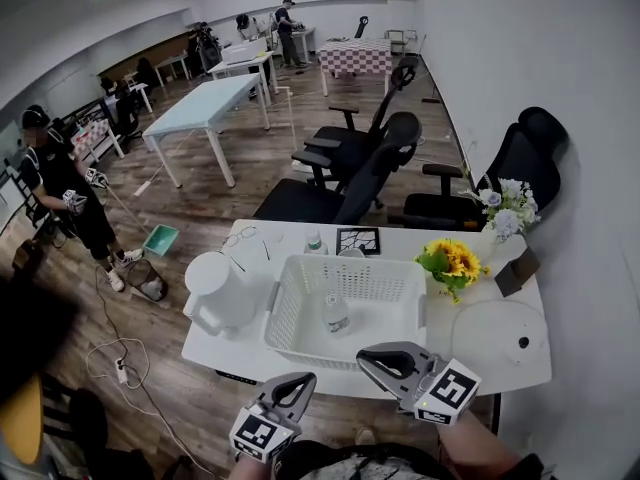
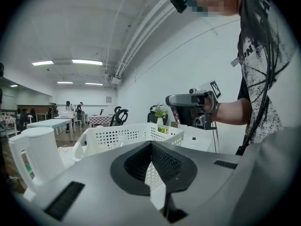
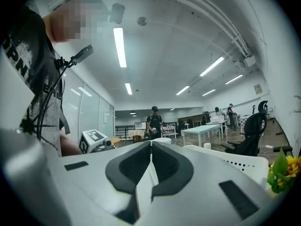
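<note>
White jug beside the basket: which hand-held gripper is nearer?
Left. The left hand-held gripper is by the white basket's front left corner, just right of the white jug; the right hand-held gripper is farther right, at the basket's front rim.

Bright, even indoor lighting; strong fisheye distortion.
Ceiling strip lights illuminate from above; shadows soft; edges curve and darken; near gripper bodies slightly blurred.
</note>
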### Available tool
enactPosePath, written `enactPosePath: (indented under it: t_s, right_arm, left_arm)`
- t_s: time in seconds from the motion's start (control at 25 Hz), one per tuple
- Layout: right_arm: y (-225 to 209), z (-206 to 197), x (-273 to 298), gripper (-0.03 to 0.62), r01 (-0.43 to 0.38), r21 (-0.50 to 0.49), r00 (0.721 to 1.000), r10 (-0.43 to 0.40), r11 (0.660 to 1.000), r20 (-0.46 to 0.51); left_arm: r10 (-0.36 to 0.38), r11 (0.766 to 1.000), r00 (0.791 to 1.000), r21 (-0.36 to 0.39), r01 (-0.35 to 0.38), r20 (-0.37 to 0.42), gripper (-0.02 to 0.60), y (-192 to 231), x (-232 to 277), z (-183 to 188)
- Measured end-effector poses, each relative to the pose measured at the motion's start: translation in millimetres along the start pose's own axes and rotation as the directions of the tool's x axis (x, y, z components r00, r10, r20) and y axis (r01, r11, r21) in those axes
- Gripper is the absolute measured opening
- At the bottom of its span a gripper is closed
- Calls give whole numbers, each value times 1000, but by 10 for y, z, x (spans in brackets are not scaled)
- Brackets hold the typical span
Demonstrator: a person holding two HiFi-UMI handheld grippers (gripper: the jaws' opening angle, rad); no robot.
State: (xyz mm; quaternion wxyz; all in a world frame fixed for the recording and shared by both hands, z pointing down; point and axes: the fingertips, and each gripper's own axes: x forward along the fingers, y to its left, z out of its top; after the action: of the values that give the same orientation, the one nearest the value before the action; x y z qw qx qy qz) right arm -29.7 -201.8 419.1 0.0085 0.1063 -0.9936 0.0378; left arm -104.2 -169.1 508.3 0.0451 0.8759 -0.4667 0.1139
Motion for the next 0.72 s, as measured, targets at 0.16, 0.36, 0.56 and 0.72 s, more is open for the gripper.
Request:
enactPosePath:
  t_s: [0.16,0.36,0.56,0.72]
  right_arm:
    - [-119,63,125,23,-2,-33,999,0,999,-48]
    - [-349,94,421,25,32,-79,989,-43,996,-142]
    - [-621,-57,740,100,77,-106,954,-104,991,-282]
    - [-846,-366,981,165,97,-122,906,-138,988,-399]
  left_arm:
    - [-12,999,1000,-34,12,-5,11,32,32,-83]
    - [-59,998,998,-9,59,-3,11,206,-9,-96]
    - [-99,995,995,-33,99,2,11,374,-42,-186]
    - [-111,992,994,-55,111,6,11,526,-100,-295]
